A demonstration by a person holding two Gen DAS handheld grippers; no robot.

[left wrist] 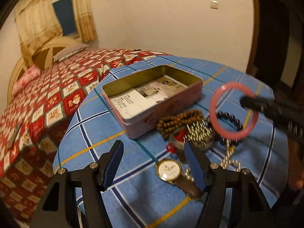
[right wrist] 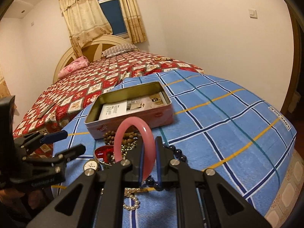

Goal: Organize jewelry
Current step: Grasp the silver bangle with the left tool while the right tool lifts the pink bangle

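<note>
A pink bangle [left wrist: 214, 110] [right wrist: 148, 133] is held in my right gripper [right wrist: 150, 146], which is shut on it and lifts it above the jewelry pile; the right gripper also shows in the left wrist view [left wrist: 245, 101]. An open pink tin [left wrist: 152, 114] [right wrist: 95, 125] with printed paper inside lies on the blue plaid cloth [left wrist: 98, 136]. Beside it lie brown wooden beads [left wrist: 176, 121], a dark bead bracelet [left wrist: 231, 119], a metal watch band [left wrist: 199, 131], a red piece [left wrist: 180, 135], a white-faced watch [left wrist: 169, 169] and pearls [right wrist: 133, 203]. My left gripper [left wrist: 153, 152] is open and empty above the watch.
The blue plaid cloth covers the bed's near end [right wrist: 228, 114]. Beyond it is a red patterned quilt [right wrist: 95, 79], pillows [right wrist: 117, 50], a headboard and a curtained window [right wrist: 112, 9]. The cloth's edge drops off at the right [right wrist: 285, 161].
</note>
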